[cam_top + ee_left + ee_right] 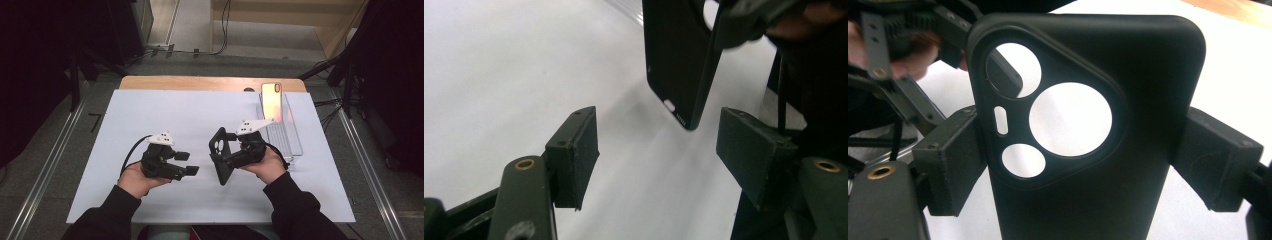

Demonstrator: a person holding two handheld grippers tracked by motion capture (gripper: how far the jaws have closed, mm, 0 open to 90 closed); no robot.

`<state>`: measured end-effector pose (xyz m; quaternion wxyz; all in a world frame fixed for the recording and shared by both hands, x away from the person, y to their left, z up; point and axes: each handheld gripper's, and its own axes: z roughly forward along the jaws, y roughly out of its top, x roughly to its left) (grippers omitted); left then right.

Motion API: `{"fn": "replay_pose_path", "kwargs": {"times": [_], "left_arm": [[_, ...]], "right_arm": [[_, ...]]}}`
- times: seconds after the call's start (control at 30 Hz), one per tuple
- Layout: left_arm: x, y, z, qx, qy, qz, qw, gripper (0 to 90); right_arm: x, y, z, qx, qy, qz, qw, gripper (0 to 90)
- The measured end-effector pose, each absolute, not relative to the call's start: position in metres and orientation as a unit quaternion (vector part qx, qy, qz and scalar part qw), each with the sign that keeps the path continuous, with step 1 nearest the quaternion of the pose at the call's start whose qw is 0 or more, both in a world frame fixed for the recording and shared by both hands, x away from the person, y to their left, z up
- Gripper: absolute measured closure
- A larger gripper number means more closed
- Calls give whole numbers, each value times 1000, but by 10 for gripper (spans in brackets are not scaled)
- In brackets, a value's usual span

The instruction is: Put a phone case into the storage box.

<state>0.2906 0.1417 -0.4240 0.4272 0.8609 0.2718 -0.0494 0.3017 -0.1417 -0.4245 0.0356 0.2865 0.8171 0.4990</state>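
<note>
The black phone case [1088,130] is clamped across its width by the right hand-held gripper [239,156], upright above the worktop [150,107]. Left of the case, the left hand-held gripper [186,163] is spread apart, empty; it is best closed squarely on the case's free edge.

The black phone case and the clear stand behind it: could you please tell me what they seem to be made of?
The phone case looks like matte black plastic or rubber: dull sheen, rounded moulded edges around the camera holes. The stand seems clear hard plastic, perhaps acrylic: the table shows through it and its edges glint.
</note>
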Motion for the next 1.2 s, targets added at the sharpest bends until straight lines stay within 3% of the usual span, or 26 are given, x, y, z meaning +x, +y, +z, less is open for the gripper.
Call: {"fn": "replay_pose_path", "kwargs": {"times": [0.43, 1.2], "left_arm": [[282, 163, -453, 872, 274, -57, 403, 334], [273, 200, -457, 836, 386, -31, 389, 288]], "right_arm": [[301, -147, -420, 281, 820, 499, 28, 121], [299, -168, -403, 350, 799, 487, 50, 122]]}}
